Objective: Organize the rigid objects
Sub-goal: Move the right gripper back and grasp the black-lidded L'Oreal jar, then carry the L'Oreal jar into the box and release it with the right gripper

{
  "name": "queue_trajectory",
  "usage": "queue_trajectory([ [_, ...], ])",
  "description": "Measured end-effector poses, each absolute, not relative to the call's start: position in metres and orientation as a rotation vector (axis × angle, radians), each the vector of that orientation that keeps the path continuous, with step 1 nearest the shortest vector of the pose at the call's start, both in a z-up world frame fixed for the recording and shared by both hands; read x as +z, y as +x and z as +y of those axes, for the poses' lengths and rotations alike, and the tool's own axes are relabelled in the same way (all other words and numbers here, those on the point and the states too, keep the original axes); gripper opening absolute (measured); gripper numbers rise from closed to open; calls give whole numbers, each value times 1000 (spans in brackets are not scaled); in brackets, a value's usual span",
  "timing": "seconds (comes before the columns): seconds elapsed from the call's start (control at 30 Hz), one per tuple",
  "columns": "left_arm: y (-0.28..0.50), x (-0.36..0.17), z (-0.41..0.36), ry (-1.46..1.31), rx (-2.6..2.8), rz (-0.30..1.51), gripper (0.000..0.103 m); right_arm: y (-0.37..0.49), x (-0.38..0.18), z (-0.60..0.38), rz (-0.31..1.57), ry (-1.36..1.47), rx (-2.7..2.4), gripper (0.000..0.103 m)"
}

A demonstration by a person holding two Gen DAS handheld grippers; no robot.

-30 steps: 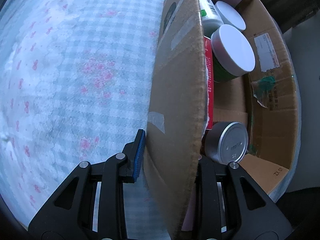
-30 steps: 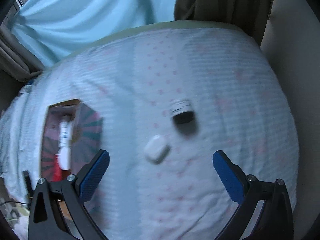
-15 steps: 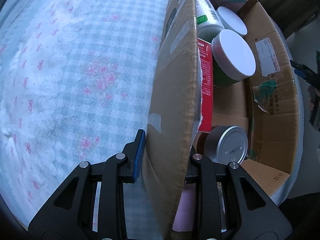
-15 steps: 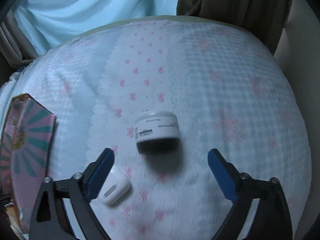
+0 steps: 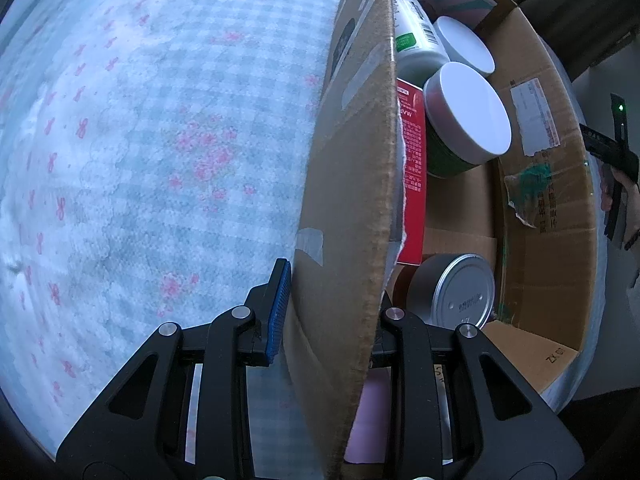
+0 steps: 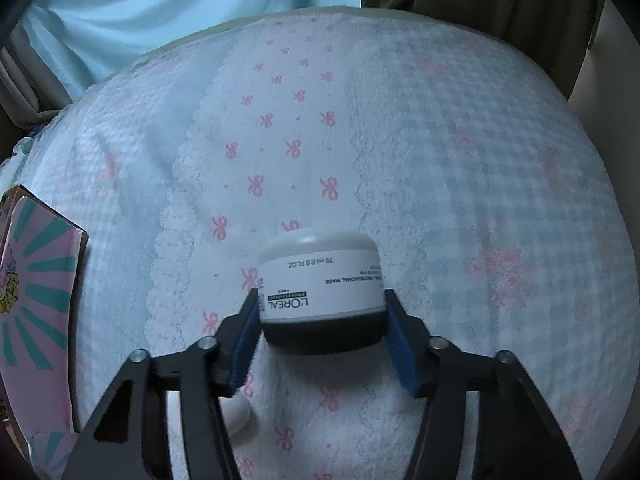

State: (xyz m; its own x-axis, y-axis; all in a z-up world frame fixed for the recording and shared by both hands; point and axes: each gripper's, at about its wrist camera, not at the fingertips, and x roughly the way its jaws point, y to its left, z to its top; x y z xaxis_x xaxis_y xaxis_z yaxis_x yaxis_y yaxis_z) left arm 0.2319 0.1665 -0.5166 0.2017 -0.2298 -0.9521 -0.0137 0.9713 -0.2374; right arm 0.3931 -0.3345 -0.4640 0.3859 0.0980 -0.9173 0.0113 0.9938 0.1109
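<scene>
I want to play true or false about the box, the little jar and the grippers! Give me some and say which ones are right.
1. The left gripper pinches a wall of the cardboard box. True.
2. The box is empty. False: it holds a silver tin, a red carton, a white bottle and two white-lidded jars.
3. The white jar sits between the right gripper's blue pads. True; its jaws have just been closing.
4. The white jar stands upright. False: its label reads upside down and its dark lid is underneath.
5. The bedspread is plain black. False: pale with pink bows.
</scene>
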Motion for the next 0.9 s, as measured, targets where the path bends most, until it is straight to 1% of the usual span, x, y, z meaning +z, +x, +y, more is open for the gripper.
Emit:
queue_trajectory([
  [0.3, 236, -517, 161, -192, -157, 1368, 24, 393, -462, -337, 1168, 112, 71, 52],
  [0.5, 238, -516, 157, -183, -160, 1372, 24, 382, -450, -341, 1154, 133, 57, 52],
  [0.7, 240, -516, 151, -167, -167, 1375, 24, 364, -418, -343, 1118, 159, 54, 52],
  [0.9, 241, -516, 148, -160, -168, 1376, 24, 342, -367, -329, 1086, 142, 49, 52],
])
